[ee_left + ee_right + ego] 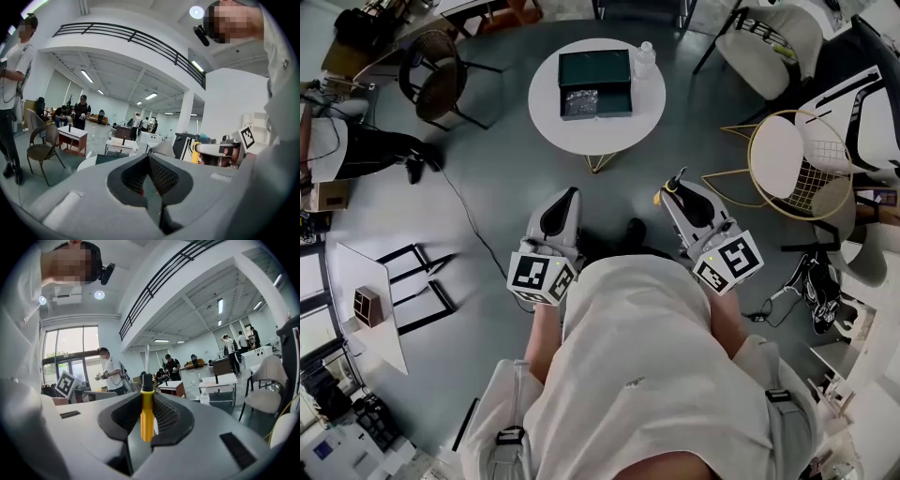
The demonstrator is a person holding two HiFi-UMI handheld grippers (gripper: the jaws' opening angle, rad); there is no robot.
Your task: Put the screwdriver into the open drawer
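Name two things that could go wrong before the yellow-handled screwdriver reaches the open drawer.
The right gripper pinches the yellow-handled screwdriver by its handle; it might pivot or slip while carried. The clear plastic bottle stands beside the dark green drawer box on the round white table; reaching in could topple it.

a grey floor (pixel 487 178) spreads under a round white table (pixel 551 127) on gold legs, with a dark wicker chair (pixel 441 84) to one side and a gold wire chair (pixel 806 173) to the other. the hall is tall and white — a black balcony railing (pixel 131 35) runs above strip lights (pixel 86 76), a white column (pixel 187 117) stands beyond, and daylight comes through large windows (pixel 70 348).
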